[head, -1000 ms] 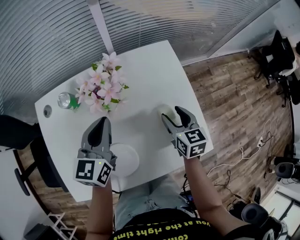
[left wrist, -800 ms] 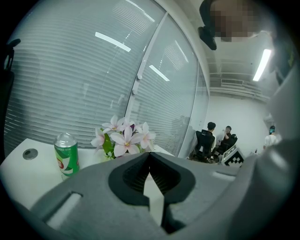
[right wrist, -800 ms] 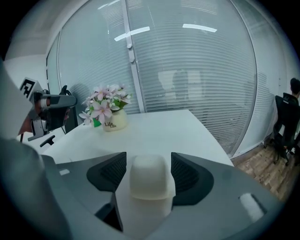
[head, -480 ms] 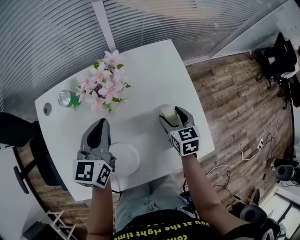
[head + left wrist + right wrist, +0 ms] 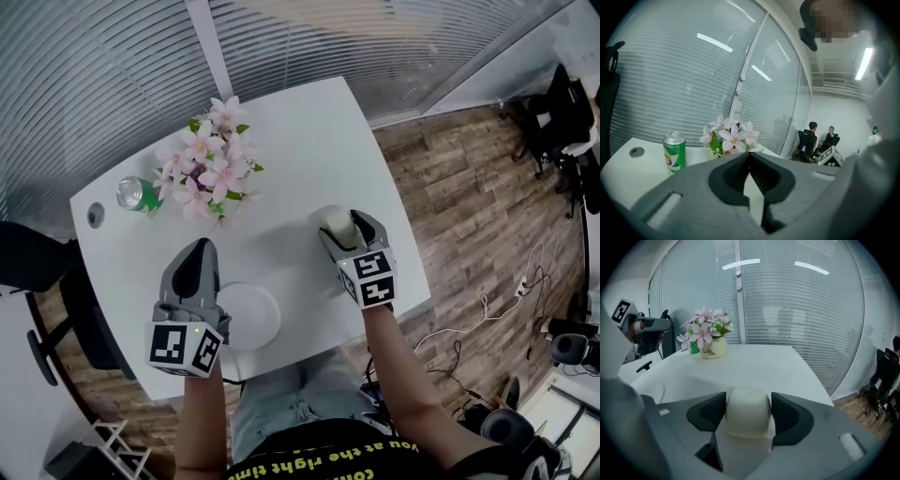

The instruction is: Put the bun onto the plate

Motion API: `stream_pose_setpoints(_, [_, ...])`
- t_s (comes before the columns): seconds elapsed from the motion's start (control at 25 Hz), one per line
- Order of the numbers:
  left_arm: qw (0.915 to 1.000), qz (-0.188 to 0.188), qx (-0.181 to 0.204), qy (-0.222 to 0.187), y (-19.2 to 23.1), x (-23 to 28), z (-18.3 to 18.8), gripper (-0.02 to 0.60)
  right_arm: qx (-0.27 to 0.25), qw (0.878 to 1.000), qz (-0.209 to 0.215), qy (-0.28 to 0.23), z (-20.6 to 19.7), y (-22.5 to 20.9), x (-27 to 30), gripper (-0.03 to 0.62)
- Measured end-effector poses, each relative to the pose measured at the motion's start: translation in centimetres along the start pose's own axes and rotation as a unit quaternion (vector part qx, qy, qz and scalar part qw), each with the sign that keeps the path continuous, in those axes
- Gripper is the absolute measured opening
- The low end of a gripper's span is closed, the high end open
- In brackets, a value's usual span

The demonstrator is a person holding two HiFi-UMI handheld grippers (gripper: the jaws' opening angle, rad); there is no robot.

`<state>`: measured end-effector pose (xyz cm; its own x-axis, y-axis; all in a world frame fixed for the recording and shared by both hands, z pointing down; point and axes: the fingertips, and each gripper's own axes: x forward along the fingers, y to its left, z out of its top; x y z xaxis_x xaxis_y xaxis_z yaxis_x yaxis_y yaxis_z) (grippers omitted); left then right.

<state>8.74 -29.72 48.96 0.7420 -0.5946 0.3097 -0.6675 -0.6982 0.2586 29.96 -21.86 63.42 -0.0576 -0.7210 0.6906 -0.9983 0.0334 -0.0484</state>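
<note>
The pale round bun [image 5: 328,217] [image 5: 749,416] sits on the white table [image 5: 291,131], right of centre. My right gripper [image 5: 343,227] [image 5: 749,404] has its jaws on either side of the bun; they have just been opening and stand wide, very close to the bun's sides without squeezing it. The empty white plate [image 5: 258,323] lies near the table's front edge; its rim [image 5: 662,391] shows at the left of the right gripper view. Over the plate's left edge, my left gripper [image 5: 198,251] [image 5: 749,157] hovers shut with nothing in it.
A vase of pink flowers [image 5: 211,164] [image 5: 731,138] and a green can [image 5: 136,197] [image 5: 675,152] stand at the table's back left. The table's right edge [image 5: 403,253] is close to the bun. A dark chair [image 5: 37,262] stands at the left. Window blinds lie beyond.
My right gripper has sunk a little and rolled slightly, with its jaws now wider around the bun. The left gripper and the plate have stayed put.
</note>
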Motion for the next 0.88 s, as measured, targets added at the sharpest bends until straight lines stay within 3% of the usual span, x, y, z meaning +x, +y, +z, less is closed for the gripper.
stream_pose_setpoints(0.88, [0.9999,0.01,0.002,-0.01,1.0,-1.6,0.7,0.002,0.011,0.999,0.012,-0.039,2.7,0.3,-2.4,0.302])
